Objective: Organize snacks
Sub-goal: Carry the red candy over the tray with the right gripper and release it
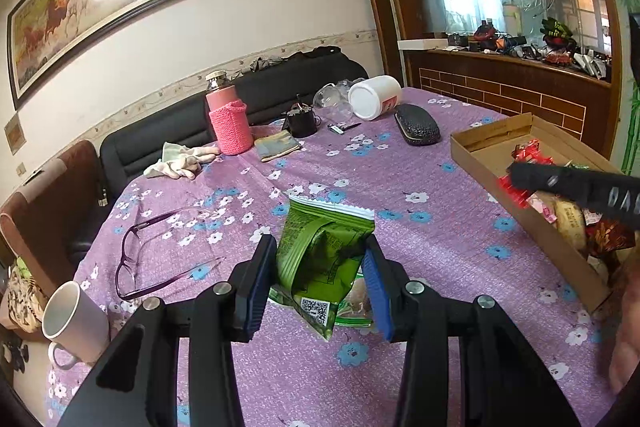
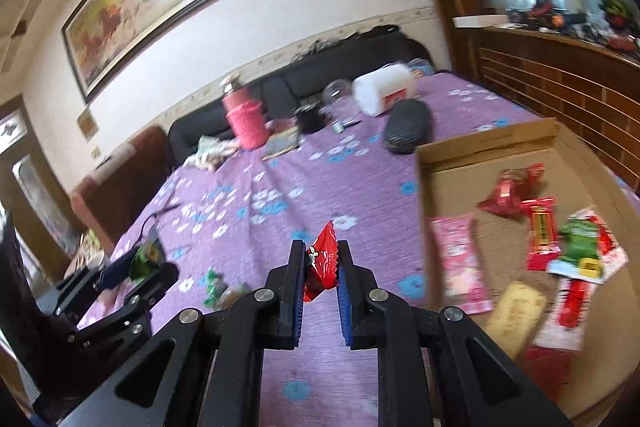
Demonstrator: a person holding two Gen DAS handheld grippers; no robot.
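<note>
the left tool (image 1: 320,263) sits low in the centre of the left wrist view, its jaws partly closed on a green snack packet (image 1: 320,251) that stands up between the blue pads, creased where they press it. a second green-and-white packet (image 1: 352,307) lies flat on the table (image 1: 420,163) just under it. the held packet looks light and crinkly – thin foil film, soft contents, puffed with air – so it should yield to a squeeze and may slide if pinched on its slick face; the crimped seal at the top edge or the flat seam looks like the surest place to hold. the right tool (image 2: 322,267), lower centre of the right wrist view, is nearly shut on a small red snack packet (image 2: 320,263), gripped across its middle with a pointed corner sticking up. it too seems very light and glossy, and a narrow pinch like this seems enough, though a hard squeeze could crush what is inside. the cardboard box (image 2: 492,141) fills the right side of that view, open-topped, with pink, red, green and yellow packets already lying flat in it – the likely place for both held packets. the right wrist view is blurred, so fine print and small detail there cannot be read.
</note>
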